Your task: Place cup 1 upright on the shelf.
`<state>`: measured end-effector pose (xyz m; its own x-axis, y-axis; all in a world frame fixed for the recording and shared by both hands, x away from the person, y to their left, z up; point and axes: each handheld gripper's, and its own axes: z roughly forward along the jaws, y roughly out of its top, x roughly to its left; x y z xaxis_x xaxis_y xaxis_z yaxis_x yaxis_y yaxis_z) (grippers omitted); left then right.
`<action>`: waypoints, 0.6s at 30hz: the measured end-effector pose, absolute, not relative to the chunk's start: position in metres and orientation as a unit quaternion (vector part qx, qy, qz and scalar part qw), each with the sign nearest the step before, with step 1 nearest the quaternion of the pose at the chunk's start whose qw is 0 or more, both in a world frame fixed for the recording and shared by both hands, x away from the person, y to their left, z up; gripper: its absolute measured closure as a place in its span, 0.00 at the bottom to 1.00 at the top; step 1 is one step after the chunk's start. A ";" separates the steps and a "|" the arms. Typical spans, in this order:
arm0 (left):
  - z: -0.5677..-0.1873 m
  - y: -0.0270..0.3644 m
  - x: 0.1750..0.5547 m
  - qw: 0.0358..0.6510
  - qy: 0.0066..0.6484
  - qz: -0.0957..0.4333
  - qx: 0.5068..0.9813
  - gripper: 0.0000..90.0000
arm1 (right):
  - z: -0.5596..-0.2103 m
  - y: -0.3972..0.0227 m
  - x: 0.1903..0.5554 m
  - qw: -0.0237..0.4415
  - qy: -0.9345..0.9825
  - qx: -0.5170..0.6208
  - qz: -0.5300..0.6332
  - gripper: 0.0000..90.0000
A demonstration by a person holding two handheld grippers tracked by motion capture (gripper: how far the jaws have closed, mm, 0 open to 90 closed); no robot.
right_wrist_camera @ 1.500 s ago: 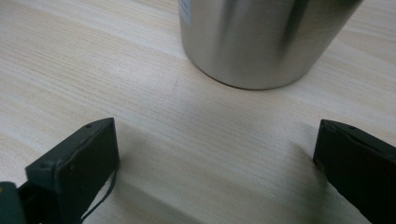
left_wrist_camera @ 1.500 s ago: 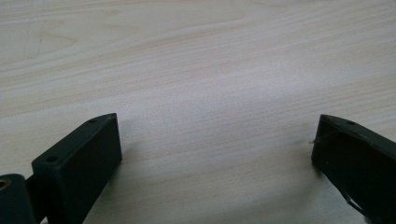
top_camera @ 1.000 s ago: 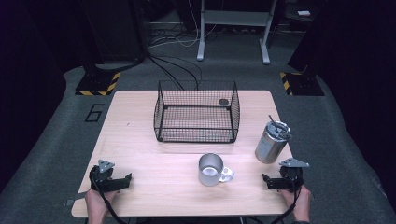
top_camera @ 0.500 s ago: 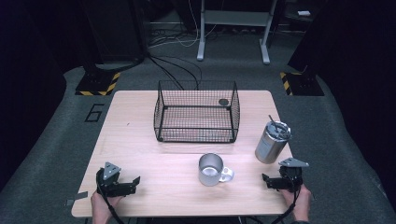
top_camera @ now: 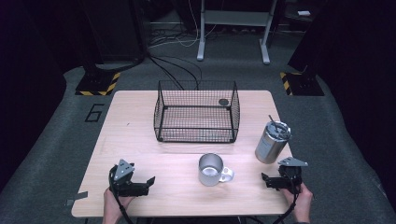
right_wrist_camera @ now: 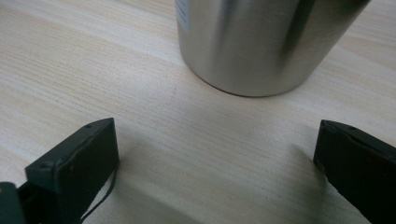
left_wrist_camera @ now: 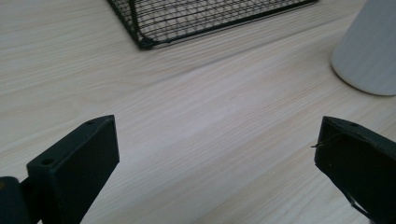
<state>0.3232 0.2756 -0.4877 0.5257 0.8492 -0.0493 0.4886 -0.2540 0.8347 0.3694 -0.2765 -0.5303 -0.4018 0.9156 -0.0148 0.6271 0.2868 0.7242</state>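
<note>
- The left gripper [top_camera: 148, 183] sits low over the near left part of the table [top_camera: 135, 135], held by the person's left hand [top_camera: 114, 205]. Its jaws stand wide apart and hold nothing.
- In the left gripper view, bare wood lies between the jaws of the left gripper [left_wrist_camera: 215, 154]. The lower corner of the wire basket [left_wrist_camera: 196, 18] shows ahead, and the side of the mug [left_wrist_camera: 369, 51] shows at upper right, well clear of the jaws.
- The right gripper [top_camera: 266, 179] sits low over the near right part of the table, held by the person's right hand [top_camera: 303, 205]. Its jaws are released, spread wide, and empty.
- In the right gripper view, the steel tumbler [right_wrist_camera: 261, 42] stands upright on the wood just ahead of the right gripper [right_wrist_camera: 215, 154], apart from both jaws.
- In the high view, the steel tumbler [top_camera: 272, 142] carries a lid with a straw and stands near the right edge of the table.
- The mug [top_camera: 212, 170] stands between the two grippers, handle toward the right gripper.
- The wire basket [top_camera: 196, 112] stands at table centre, beyond the mug. A small dark round object [top_camera: 223, 101] lies at its far right corner.
</note>
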 end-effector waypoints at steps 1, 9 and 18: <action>-0.487 0.271 0.324 0.427 0.429 0.212 0.767 0.00 | -0.530 -0.276 0.369 0.223 0.771 0.500 0.326 0.00; -0.482 0.240 0.329 0.434 0.385 0.197 0.790 0.00 | -0.530 -0.275 0.368 0.218 0.765 0.512 0.324 0.00; -0.479 0.214 0.333 0.437 0.352 0.190 0.806 0.00 | -0.530 -0.279 0.368 0.214 0.773 0.500 0.325 0.00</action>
